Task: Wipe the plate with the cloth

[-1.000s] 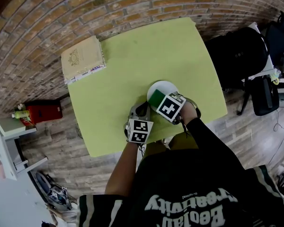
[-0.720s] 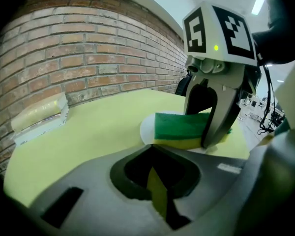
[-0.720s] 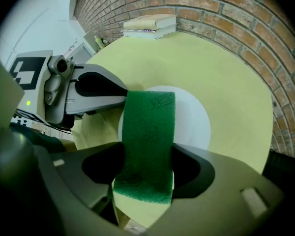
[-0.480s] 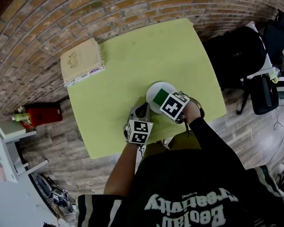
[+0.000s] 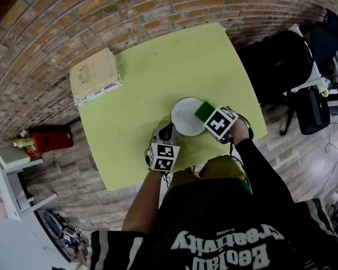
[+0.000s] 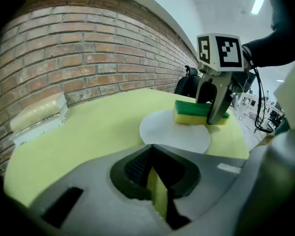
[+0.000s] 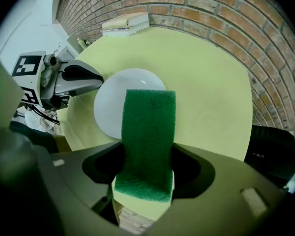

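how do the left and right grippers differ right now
The right gripper is clamped on a green-topped sponge; the left gripper is empty, jaws nearly together. The right gripper is over the plate, at its rim; the left gripper sits just short of it. Both carry marker cubes.

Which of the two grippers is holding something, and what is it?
The right gripper: it is shut on a green-topped yellow sponge at the rim of the white plate. The left gripper has nothing between its jaws.
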Action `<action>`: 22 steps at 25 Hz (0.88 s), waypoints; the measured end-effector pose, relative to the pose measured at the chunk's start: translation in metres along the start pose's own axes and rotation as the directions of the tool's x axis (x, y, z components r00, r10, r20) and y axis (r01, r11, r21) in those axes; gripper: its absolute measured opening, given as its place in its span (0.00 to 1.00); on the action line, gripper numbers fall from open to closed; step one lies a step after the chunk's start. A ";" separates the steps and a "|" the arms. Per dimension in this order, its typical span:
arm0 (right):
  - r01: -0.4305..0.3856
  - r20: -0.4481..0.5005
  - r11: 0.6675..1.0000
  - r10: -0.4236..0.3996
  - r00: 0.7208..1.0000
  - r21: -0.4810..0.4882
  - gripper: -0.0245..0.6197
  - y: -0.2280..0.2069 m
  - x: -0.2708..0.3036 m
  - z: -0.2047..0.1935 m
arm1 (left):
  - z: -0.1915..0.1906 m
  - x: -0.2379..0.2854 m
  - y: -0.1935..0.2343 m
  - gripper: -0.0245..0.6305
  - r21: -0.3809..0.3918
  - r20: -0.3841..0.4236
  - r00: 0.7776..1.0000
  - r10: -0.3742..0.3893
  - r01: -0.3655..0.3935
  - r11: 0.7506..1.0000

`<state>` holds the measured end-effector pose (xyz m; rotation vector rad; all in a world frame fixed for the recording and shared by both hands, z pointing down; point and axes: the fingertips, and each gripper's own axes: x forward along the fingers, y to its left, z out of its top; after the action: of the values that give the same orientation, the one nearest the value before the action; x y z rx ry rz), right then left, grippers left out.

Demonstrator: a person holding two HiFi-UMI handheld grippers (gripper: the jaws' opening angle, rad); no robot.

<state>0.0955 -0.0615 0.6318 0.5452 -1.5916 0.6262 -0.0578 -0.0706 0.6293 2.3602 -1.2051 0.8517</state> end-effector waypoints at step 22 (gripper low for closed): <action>0.020 0.134 0.999 -0.024 0.991 0.031 0.56 -0.002 0.016 -0.010 | 0.000 0.000 0.001 0.05 0.004 0.002 1.000 0.003 -0.003 1.000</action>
<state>0.1029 -0.0558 0.6485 0.6373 -1.7021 0.6073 -0.0588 -0.0710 0.6291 2.3631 -1.2095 0.8538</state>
